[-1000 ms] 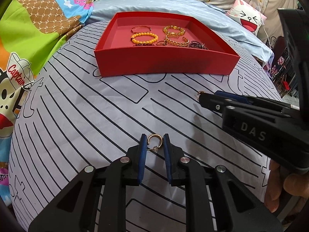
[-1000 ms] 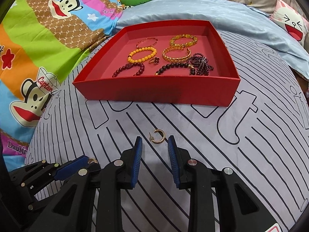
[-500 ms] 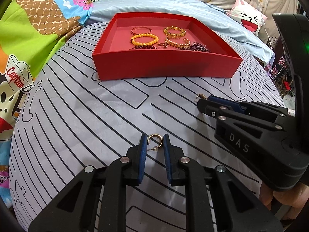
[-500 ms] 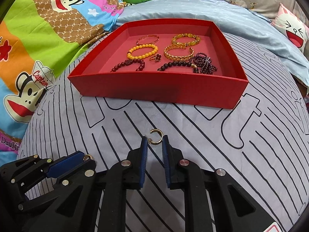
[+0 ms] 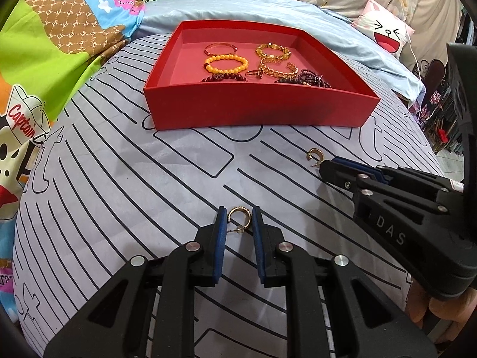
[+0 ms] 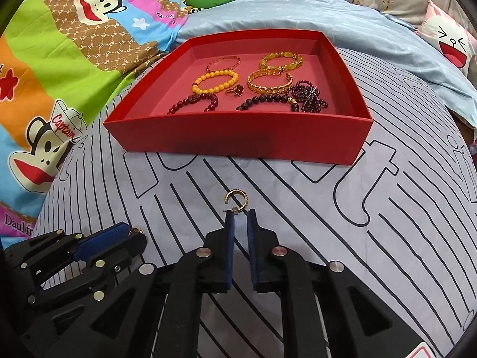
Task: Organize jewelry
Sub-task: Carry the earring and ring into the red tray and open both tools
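Note:
A red tray (image 5: 256, 110) holding several bracelets and a ring sits on the striped grey cloth, also in the right wrist view (image 6: 238, 137). My left gripper (image 5: 240, 213) is shut on a gold hoop earring (image 5: 240, 213), its blue pads pressed to the hoop's sides just above the cloth. My right gripper (image 6: 237, 213) has its pads close together with a second gold hoop earring (image 6: 237, 200) at the tips; the grip on it is unclear. That earring also shows in the left wrist view (image 5: 313, 154) just past the right gripper (image 5: 323, 168).
A colourful cartoon blanket (image 6: 59, 59) lies to the left, a light blue sheet (image 5: 238, 6) behind the tray, and a white cartoon pillow (image 5: 384, 34) at the far right. The cloth drops off at the right edge.
The right gripper's pads have closed from wide open to a narrow gap at the second earring. Both grippers have pulled back a little from the tray. The left gripper keeps its earring.

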Action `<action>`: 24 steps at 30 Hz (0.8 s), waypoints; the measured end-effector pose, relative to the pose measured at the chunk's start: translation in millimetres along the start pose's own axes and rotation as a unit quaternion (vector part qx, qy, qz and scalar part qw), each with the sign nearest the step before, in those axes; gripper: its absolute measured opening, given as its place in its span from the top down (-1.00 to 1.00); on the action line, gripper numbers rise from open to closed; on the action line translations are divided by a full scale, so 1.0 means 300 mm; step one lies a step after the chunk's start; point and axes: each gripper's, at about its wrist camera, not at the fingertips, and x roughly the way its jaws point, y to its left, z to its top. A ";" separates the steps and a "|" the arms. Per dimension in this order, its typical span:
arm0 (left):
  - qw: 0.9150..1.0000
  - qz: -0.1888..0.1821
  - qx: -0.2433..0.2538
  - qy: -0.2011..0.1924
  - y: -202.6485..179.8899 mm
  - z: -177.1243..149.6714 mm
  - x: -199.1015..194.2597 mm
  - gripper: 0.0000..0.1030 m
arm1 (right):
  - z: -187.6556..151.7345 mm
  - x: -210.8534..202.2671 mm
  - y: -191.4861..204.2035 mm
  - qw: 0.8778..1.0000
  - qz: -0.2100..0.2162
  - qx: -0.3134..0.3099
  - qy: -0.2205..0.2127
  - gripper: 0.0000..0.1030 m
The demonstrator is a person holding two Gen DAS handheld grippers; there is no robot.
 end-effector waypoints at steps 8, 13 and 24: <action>1.000 0.004 -0.006 -0.001 0.017 0.022 0.012 0.67 | 0.023 0.029 0.028 1.000 -0.002 -0.004 -0.003 0.56; 1.000 0.004 -0.007 -0.002 0.019 0.029 0.016 0.67 | 0.030 0.040 0.035 1.000 -0.017 -0.013 -0.008 0.67; 1.000 -0.003 -0.019 0.002 0.033 0.018 0.000 0.67 | -0.005 -0.025 -0.005 1.000 -0.008 0.005 -0.013 0.69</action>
